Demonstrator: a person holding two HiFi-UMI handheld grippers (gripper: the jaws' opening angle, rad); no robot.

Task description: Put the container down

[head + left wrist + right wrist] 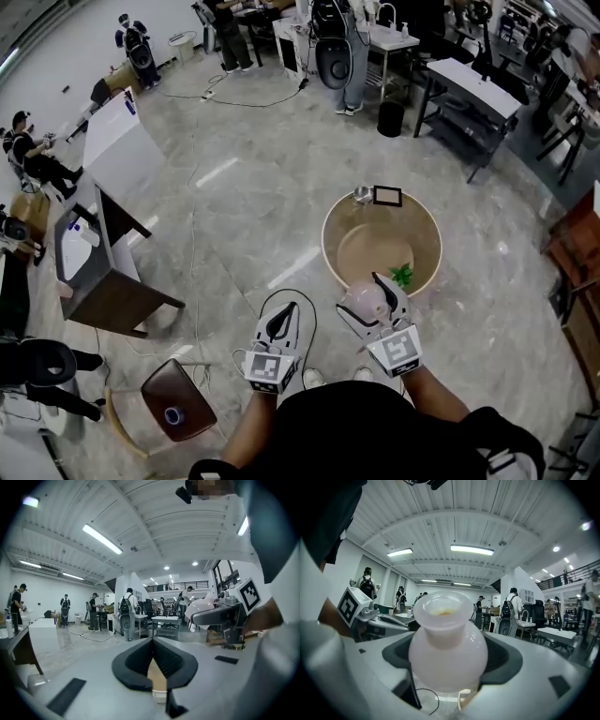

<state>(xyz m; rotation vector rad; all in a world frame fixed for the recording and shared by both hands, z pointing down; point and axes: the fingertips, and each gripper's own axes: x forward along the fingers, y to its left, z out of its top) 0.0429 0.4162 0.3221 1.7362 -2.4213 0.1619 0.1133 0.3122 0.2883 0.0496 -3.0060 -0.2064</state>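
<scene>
A pale pink, round-bellied container [447, 644] with a wide neck stands upright between the jaws of my right gripper [451, 660], which is shut on its belly from both sides. In the head view the container [364, 300] hangs in my right gripper [377, 298] over the near rim of a round wooden tub-like table [427, 272]. My left gripper [281, 321] is beside it on the left, over the floor. Its jaws [152, 644] are shut with nothing between them. From the left gripper view the container [200, 607] shows at the right.
Inside the round table lies a green sprig [402, 275]. On its far rim stand a metal cup [363, 195] and a black-framed tablet [387, 196]. A brown stool [178, 411] and a dark side table [103, 286] stand to the left. People and desks fill the far room.
</scene>
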